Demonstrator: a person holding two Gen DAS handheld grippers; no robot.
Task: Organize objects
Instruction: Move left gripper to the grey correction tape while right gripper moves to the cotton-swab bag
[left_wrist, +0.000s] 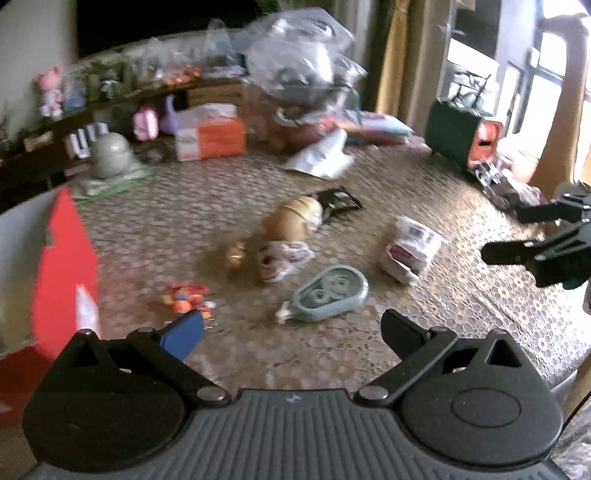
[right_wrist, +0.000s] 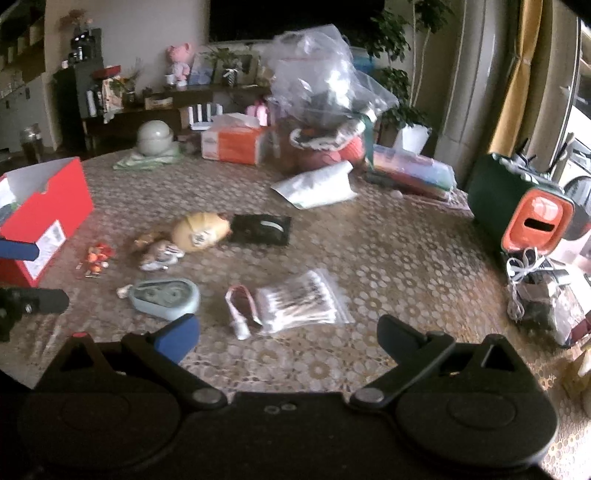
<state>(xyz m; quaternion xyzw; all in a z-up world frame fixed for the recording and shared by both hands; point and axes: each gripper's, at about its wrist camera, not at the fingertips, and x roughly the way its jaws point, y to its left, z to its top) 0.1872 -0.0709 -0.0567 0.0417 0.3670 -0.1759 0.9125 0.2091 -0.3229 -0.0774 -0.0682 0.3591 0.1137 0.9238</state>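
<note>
The scattered small objects lie loose on the patterned table (right_wrist: 388, 258), and the open red box (right_wrist: 48, 210) at its left edge looks to us like the place they are meant to go. Nearest our right claw (right_wrist: 288, 338) is a clear zip bag of cotton swabs (right_wrist: 301, 301), flat on the cloth, with a small red-and-white packet (right_wrist: 242, 308) touching its left side. Further left sits a grey-blue correction tape dispenser (right_wrist: 166, 297), and beyond it a cluster: a small bag of orange and red candies (right_wrist: 96, 258), a wrapped brown and white snack (right_wrist: 160, 254), a round tan plush (right_wrist: 201, 230) and a black pouch (right_wrist: 260, 229) just beside the plush. Our left claw (left_wrist: 291, 328) hovers low with the dispenser (left_wrist: 328, 293) straight ahead between its spread fingers and the red box (left_wrist: 62, 266) close on its left, which we judge a handy place for dropping things in. Both claws are spread wide and carry nothing; the right one (left_wrist: 532, 232) shows at the edge of the left view, also apart from everything. Nothing appears sorted yet, so we judge the task barely begun. The left view is smeared, so finer details of the snack stay unclear.
</note>
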